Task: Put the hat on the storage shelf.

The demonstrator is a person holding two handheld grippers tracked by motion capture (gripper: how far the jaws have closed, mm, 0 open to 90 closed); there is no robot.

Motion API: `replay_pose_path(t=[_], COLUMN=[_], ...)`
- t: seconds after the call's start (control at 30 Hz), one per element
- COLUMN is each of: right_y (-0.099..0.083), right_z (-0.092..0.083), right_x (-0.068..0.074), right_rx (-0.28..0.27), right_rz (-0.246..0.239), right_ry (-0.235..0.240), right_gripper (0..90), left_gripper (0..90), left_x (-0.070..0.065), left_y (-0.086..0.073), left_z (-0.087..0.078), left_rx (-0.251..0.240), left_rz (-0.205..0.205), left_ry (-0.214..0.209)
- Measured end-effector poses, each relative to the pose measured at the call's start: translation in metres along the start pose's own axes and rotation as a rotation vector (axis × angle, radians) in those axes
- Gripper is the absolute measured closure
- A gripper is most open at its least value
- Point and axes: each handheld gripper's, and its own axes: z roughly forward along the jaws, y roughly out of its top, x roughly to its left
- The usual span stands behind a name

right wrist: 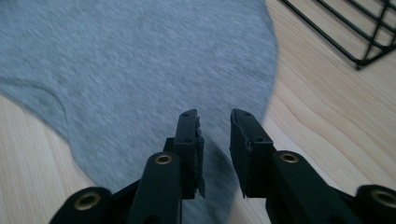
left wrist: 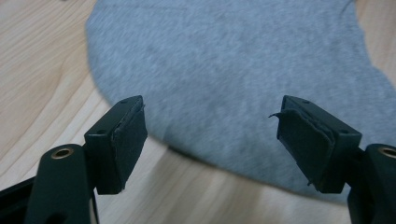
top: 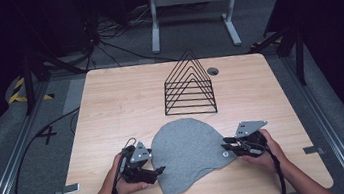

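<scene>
A grey cloth hat (top: 189,152) lies flat on the near half of the wooden table (top: 112,115), its rounded crown toward the wire rack (top: 189,87) and its open edge toward me, with a small pale tag or button (top: 225,154) near its right side. I read the work as just starting: the hat looks spread out and unlifted, neither tong has fabric in it, and the rack stands well apart behind it with nothing on it that I can see.

My left gripper (top: 158,170) sits at the hat's left edge, just beside the cloth. In the left gripper view its jaws stand wide apart, the hat's hem (left wrist: 224,163) running between them and bare wood below; they hold nothing. My right gripper (top: 225,146) is at the hat's right edge. In the right gripper view its jaws are close together but with a clear gap, poised over the border of the hat (right wrist: 140,70); I cannot tell whether the tips touch the fabric, and nothing is pinched.

By my judgement, taking hold of both sides, lifting, and whatever follows with the rack all remain to be done.
</scene>
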Motion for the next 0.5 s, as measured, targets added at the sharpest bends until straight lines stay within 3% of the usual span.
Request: replay_pose_path(t=[0.03,0.07,0.13,0.27,0.4,0.5], right_y=[0.001,0.001,-0.001,-0.004,-0.007,-0.009], right_z=[0.003,0.007,0.013,0.013,0.010,0.005], right_x=[0.000,0.001,0.002,0.003,0.005,0.008], right_rx=[-0.001,0.008,0.029,0.010,0.017,0.035], right_rz=[0.011,0.008,-0.003,0.015,0.008,0.005], right_ry=[0.013,0.006,-0.009,-0.015,-0.015,0.007], right_gripper=[76.3,77.0,77.2,77.3,78.3,79.6], left_gripper=[23.9,24.1,25.2,25.2,22.6,22.6], left_x=[0.000,-0.008,-0.011,-0.013,-0.009,-0.004], left_y=[0.000,0.002,0.002,-0.001,-0.002,-0.001], left_z=[0.000,0.005,0.008,0.015,0.016,0.016], left_rx=[0.000,0.008,0.019,0.048,0.043,0.036], left_rz=[0.000,0.019,0.031,0.048,0.015,0.013], left_ry=[0.000,0.019,0.027,0.053,0.076,0.128])
